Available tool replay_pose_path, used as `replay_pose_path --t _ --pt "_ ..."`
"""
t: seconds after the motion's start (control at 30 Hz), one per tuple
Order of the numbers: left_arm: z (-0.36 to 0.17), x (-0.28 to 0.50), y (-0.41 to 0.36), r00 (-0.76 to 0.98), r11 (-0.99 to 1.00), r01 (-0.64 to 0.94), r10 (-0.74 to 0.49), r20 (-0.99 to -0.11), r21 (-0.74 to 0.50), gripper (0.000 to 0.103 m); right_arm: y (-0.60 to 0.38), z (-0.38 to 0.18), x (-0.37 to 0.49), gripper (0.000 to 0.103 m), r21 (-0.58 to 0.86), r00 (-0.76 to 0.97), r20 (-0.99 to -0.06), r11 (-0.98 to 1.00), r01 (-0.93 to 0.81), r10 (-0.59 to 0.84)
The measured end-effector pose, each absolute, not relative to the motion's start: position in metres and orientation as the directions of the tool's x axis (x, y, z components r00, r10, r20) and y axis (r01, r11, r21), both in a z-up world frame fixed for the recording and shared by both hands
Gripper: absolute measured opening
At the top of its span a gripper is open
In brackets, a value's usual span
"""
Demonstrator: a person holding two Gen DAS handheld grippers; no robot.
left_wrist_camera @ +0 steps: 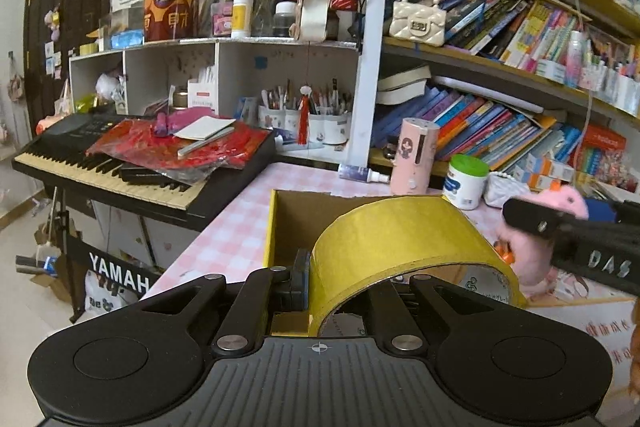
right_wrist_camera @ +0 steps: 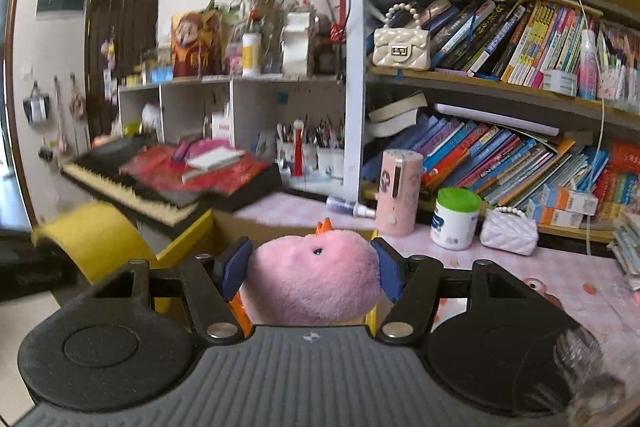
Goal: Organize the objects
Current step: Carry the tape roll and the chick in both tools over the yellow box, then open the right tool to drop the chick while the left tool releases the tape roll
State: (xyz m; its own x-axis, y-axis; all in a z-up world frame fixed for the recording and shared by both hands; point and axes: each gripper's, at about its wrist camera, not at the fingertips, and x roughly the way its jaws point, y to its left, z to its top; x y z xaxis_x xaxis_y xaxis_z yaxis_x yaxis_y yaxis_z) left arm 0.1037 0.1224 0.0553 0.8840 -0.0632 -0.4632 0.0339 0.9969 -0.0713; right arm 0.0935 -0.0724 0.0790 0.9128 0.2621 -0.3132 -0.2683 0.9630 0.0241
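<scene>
My left gripper [left_wrist_camera: 310, 283] is shut on the wall of a wide yellow tape roll [left_wrist_camera: 400, 239], which stands upright in front of the camera. Just behind it is an open cardboard box [left_wrist_camera: 276, 227] with yellow edges on the pink checked tablecloth. In the right wrist view my right gripper [right_wrist_camera: 312, 267] is shut on a pink plush toy [right_wrist_camera: 312, 283] with orange parts, its blue pads [right_wrist_camera: 236, 267] pressing both sides. The tape roll [right_wrist_camera: 92, 239] appears blurred at the left there, beside the box [right_wrist_camera: 192, 231]. In the left wrist view, the plush [left_wrist_camera: 532, 267] and the right gripper's black fingers [left_wrist_camera: 532, 221] enter from the right.
A pink cylinder [left_wrist_camera: 414, 155], a green-lidded white jar [left_wrist_camera: 466, 183], a small spray bottle [left_wrist_camera: 362, 174] and a white quilted purse [right_wrist_camera: 508, 231] stand behind the box. Packed bookshelves [left_wrist_camera: 500, 131] rise at the back right. A cluttered Yamaha keyboard [left_wrist_camera: 120, 171] borders the table's left.
</scene>
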Motion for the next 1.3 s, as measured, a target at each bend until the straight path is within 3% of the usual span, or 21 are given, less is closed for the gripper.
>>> replay_pose_path --t 0.23,0.43,0.9,1.0,1.3 --pt "0.046 0.138 0.103 0.874 1.0 0.006 -0.002 -0.486 0.007 0.006 -0.084 0.078 0.135 0.062 0.04 0.907 -0.308 0.956 -0.29 0.288" --pt "0.021 0.164 0.092 0.829 0.997 -0.032 0.067 -0.555 0.073 0.005 -0.083 0.067 0.166 0.062 0.044 0.878 -0.331 0.935 -0.353 0.347" --pt "-0.013 0.187 0.084 0.735 0.98 -0.073 0.177 -0.655 0.183 0.009 -0.056 0.022 0.224 0.062 0.051 0.726 -0.549 0.883 -0.467 0.416" --pt "-0.014 0.187 0.081 0.734 0.977 -0.072 0.187 -0.653 0.198 0.018 -0.049 0.016 0.232 0.062 0.045 0.701 -0.582 0.877 -0.478 0.412" --pt "-0.008 0.178 0.08 0.748 0.986 -0.044 0.14 -0.649 0.162 0.064 -0.038 0.016 0.251 0.062 0.034 0.676 -0.617 0.872 -0.489 0.403"
